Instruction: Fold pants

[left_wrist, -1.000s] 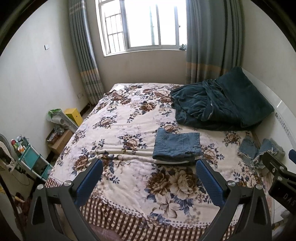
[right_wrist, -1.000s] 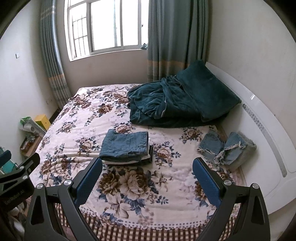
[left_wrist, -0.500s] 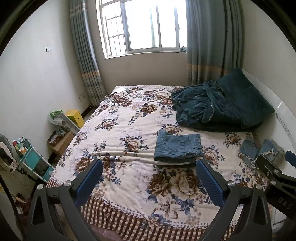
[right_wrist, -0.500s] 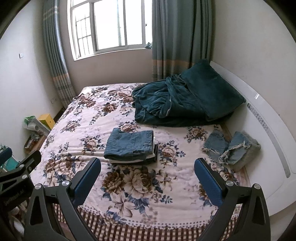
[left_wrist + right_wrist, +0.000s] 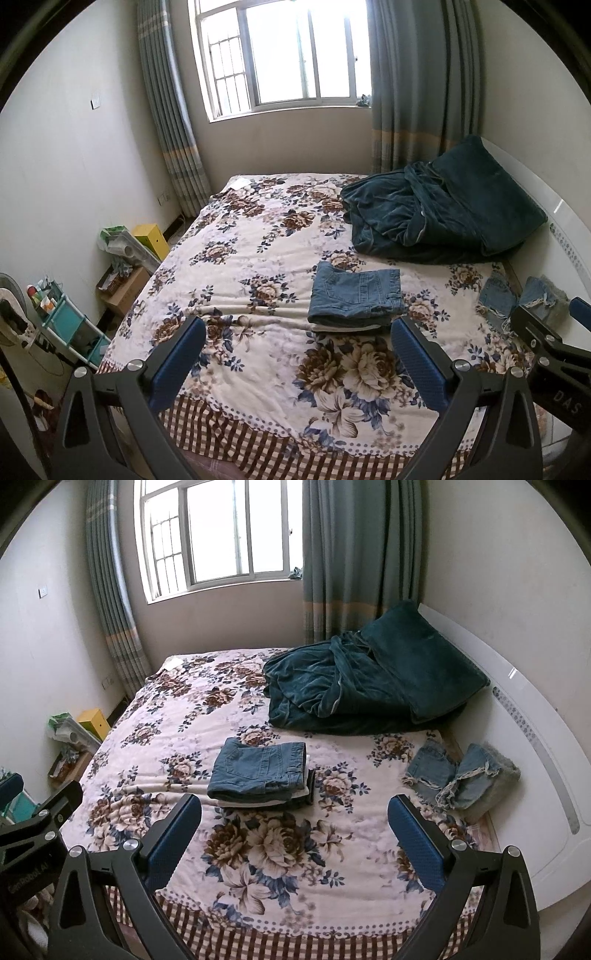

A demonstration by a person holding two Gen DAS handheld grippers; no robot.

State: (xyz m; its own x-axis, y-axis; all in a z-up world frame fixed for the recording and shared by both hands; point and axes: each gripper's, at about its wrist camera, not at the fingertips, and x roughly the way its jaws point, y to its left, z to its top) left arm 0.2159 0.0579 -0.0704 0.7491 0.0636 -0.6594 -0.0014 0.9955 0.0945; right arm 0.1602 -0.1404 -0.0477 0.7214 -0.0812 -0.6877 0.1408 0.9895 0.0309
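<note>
Ahead of both claws spreads the floral bed, window beyond. Centre-forward of the left claw sits a folded jeans stack; forward-right of the right claw lie unfolded denim shorts. Both claws gape, empty. Probably next: reach the shorts, pinching waistband corners, spreading them flat first.
</note>
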